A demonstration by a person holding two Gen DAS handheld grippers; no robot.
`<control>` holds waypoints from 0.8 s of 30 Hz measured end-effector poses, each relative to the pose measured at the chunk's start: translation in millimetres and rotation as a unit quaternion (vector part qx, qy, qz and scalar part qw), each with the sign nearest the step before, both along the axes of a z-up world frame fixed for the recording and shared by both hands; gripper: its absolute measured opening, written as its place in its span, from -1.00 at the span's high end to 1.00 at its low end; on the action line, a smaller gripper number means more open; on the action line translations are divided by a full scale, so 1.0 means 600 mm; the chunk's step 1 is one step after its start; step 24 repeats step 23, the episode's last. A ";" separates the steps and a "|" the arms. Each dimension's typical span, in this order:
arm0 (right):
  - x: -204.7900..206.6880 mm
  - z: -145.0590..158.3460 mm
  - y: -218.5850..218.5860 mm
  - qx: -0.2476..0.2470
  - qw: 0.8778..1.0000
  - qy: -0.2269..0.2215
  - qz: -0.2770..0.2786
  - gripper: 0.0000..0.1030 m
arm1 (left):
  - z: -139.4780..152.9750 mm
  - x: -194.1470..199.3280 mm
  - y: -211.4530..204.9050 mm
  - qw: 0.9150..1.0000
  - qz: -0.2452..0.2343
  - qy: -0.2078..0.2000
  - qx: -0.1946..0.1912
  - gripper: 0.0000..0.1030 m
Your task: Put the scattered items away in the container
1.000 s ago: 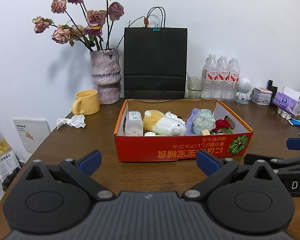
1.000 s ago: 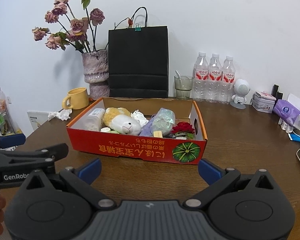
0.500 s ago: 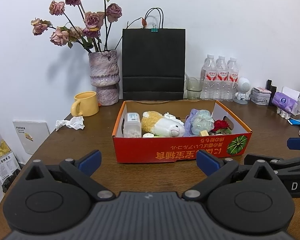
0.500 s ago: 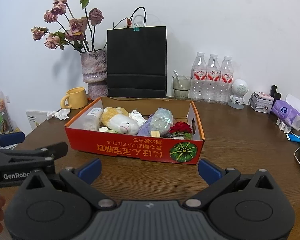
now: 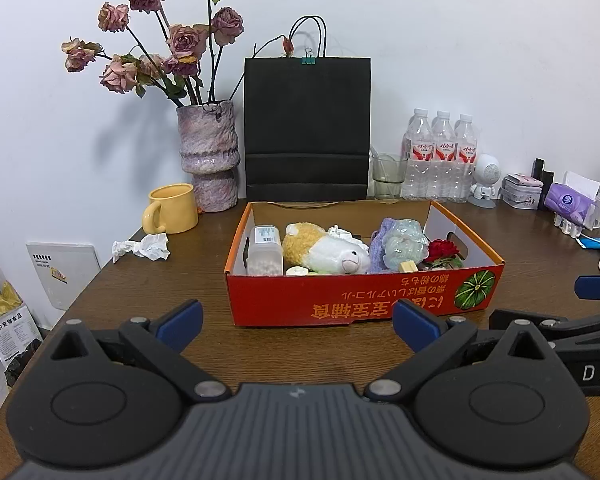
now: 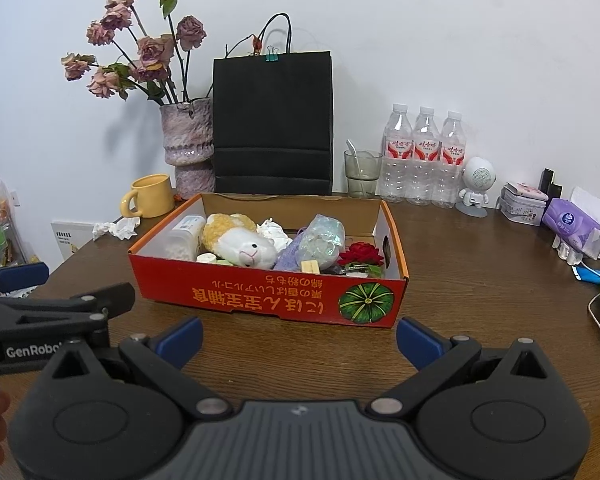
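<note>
A red-orange cardboard box [image 5: 340, 300] [image 6: 260, 296] sits mid-table. Inside lie a clear plastic jar [image 5: 265, 250], a yellow-white plush toy [image 5: 324, 248] [image 6: 240, 240], a purple pouch with a clear bag [image 5: 404, 242], a red rose [image 5: 442, 249] [image 6: 360, 254] and a small wooden block [image 5: 407, 267]. My left gripper [image 5: 296, 320] is open and empty, in front of the box. My right gripper [image 6: 298, 334] is open and empty, also in front of the box. A crumpled tissue [image 5: 142, 247] [image 6: 116, 227] lies on the table left of the box.
A yellow mug [image 5: 172, 208], a vase of dried roses [image 5: 208, 160], a black paper bag [image 5: 307, 128], a glass [image 5: 388, 176], three water bottles [image 5: 442, 156], a small white robot figure [image 5: 486, 176], a tin and tissue pack [image 5: 568, 202] line the back and right.
Both grippers have drawn back a little from the box, staying open and empty. Nothing in the box has moved.
</note>
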State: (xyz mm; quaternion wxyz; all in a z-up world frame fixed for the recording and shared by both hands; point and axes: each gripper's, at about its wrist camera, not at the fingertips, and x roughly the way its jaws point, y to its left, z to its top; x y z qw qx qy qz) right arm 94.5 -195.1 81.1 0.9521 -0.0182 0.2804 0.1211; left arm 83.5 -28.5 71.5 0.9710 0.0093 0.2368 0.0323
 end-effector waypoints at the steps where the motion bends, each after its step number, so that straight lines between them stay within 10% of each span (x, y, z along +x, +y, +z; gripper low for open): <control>1: 0.000 0.000 0.000 0.000 1.000 0.000 0.000 -1.00 | 0.000 0.000 0.000 1.000 0.000 0.000 0.000 -1.00; 24: -0.001 -0.005 -0.005 0.002 1.000 0.000 -0.002 -1.00 | -0.003 -0.004 -0.003 1.000 -0.006 -0.017 0.003 -1.00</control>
